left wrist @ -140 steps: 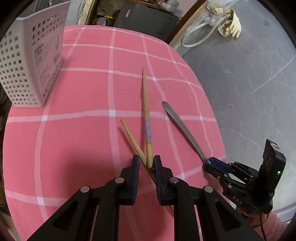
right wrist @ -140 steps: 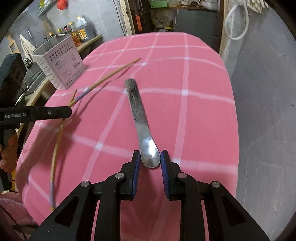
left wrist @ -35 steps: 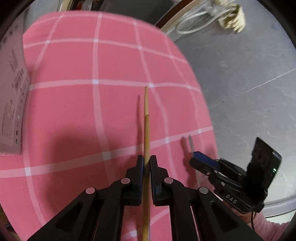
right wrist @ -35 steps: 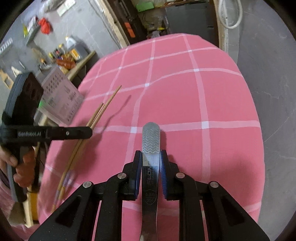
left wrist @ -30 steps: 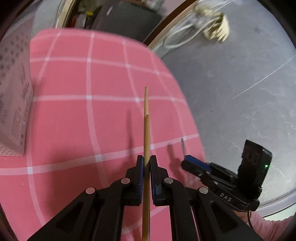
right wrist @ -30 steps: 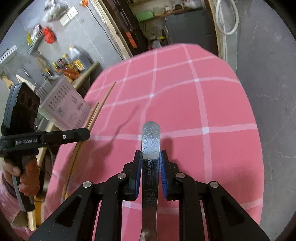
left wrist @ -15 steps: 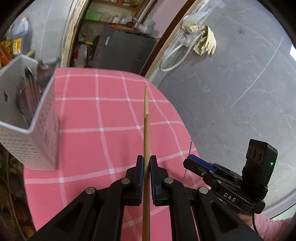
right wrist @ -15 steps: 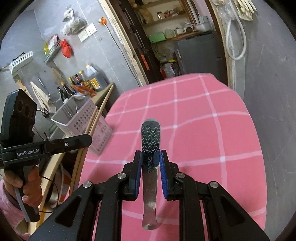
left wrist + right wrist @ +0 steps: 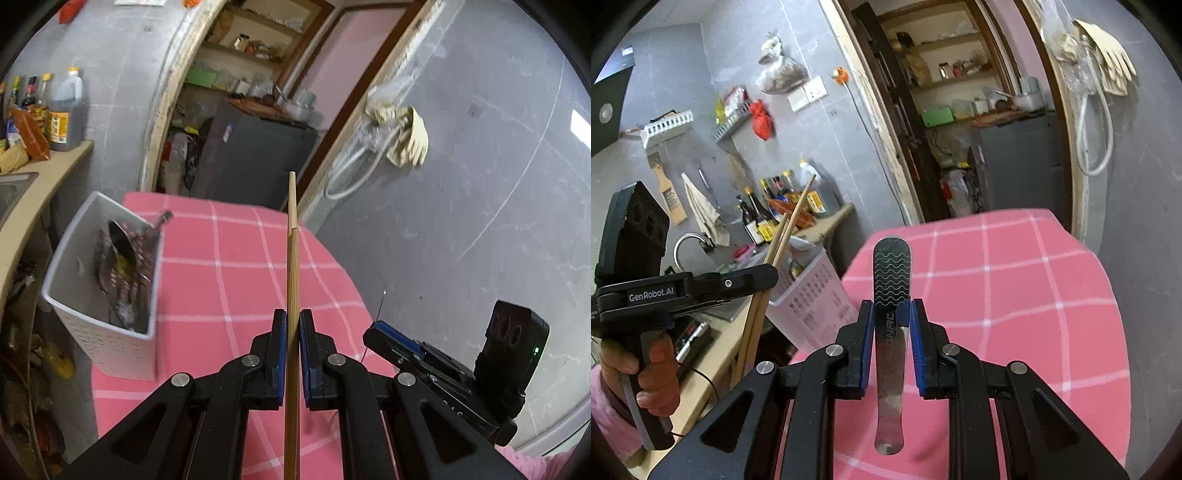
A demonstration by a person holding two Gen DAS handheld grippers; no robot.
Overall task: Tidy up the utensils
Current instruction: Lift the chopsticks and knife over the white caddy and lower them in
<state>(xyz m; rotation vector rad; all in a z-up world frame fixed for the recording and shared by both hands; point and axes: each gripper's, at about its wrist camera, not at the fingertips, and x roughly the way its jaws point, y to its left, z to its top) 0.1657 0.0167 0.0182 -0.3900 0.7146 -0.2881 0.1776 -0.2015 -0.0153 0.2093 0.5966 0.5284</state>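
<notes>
I'm holding both loads up over the pink checked tablecloth, w/ the white perforated basket sitting at the table's left edge, beside the counter, spoons already leaning inside. Left gripper is clamped tight on the pair of wooden chopsticks, sticking out long past the jaws, tips uneven; right gripper is pinching the steel spoon by the handle, wave-patterned end pointing fwd, bowl hanging back toward me. Risks as I'm judging them: chopsticks are thin & smooth, so one could be sliding out of the pair while I'm tilting toward the basket, or the long tips could be catching the basket rim and tipping it, since it's light plastic near the edge. Spoon is gripped across a narrow slick handle, so it might be pivoting in the pads.
</notes>
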